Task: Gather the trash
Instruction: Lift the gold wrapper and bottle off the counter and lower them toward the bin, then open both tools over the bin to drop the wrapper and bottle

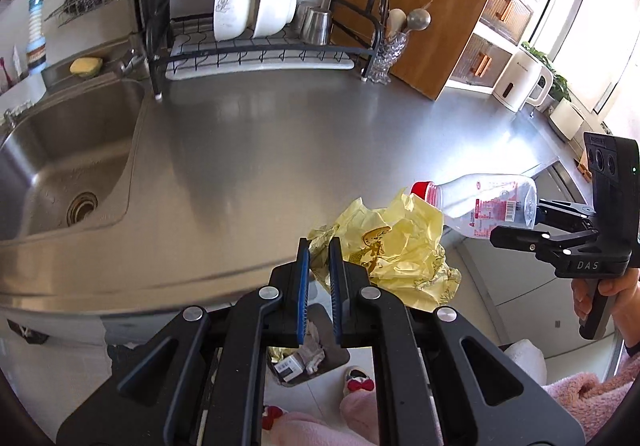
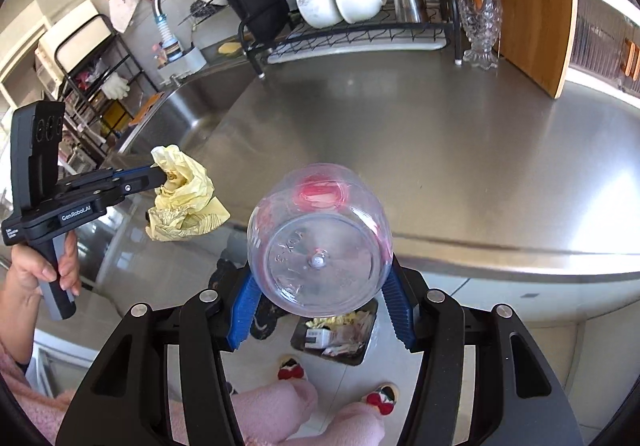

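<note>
Left tongs (image 1: 319,246): you had them pinched on the crumpled yellow wrapper (image 1: 394,250) | right tongs (image 2: 320,300): clamped round the empty plastic bottle (image 2: 320,234) | both held off the worktop (image 1: 280,133) edge, likely bound for the floor bin (image 2: 340,334) below.
</note>
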A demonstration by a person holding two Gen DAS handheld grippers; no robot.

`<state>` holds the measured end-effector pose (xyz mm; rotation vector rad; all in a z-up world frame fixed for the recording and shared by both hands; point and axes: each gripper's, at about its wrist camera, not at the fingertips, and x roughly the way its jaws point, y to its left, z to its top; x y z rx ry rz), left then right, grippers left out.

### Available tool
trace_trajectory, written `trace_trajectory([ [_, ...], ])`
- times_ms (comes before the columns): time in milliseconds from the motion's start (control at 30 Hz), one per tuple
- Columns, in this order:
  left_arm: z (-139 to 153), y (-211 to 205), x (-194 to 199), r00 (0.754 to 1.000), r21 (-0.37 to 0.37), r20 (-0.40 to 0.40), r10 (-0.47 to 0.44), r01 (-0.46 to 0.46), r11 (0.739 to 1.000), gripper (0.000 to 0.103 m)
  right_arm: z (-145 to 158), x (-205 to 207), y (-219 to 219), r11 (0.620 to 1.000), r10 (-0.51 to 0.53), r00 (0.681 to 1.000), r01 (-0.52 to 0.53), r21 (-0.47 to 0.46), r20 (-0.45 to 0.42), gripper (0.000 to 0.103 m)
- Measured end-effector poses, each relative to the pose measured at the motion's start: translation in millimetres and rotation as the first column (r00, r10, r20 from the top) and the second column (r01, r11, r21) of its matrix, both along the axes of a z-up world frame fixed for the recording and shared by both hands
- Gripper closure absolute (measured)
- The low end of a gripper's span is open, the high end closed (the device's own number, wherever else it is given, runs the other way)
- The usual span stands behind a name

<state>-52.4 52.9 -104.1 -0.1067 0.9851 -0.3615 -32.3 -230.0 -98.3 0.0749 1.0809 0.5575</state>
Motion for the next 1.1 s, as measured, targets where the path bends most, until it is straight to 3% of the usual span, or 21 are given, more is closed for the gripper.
trace_trajectory([
  [167,-44.5,0.8,-28.8,0.995,-0.021,-0.101,0.018,-0.021,1.000,0.095,-30.3,-30.5,2.2,1.000,0.027,0.995,-0.028,-0.013,-0.098,0.047],
  [267,-79.2,-0.5,-36.9,0.987,0.003,-0.159,0.027,-0.027,1.000,0.095,-57.6,-44.5,5.6,0.999,0.033,0.986,-0.039,-0.029,-0.166,0.047],
  [367,-117.3,-0.4,-41.6,0.972,-0.005,-0.231,0.041,-0.044,0.999,0.095,-89.3,-50.7,10.0,0.999,0.026,0.975,-0.036,-0.039,-0.220,0.047],
  [633,-224.0,-5.3,-36.1,0.922,0.058,-0.381,0.074,-0.057,0.997,0.095,-175.9,-54.7,30.8,0.997,-0.010,0.952,-0.012,-0.071,-0.306,0.048],
  [933,-313.7,-6.7,-19.9,0.883,0.123,-0.461,0.090,-0.038,0.992,0.095,-269.8,-39.5,53.4,0.991,-0.071,0.924,0.023,-0.130,-0.376,0.048],
  [1100,-346.3,-8.8,-11.4,0.870,0.130,-0.483,0.094,-0.035,0.991,0.095,-308.5,-36.2,60.6,0.986,-0.096,0.907,0.031,-0.162,-0.410,0.048],
])
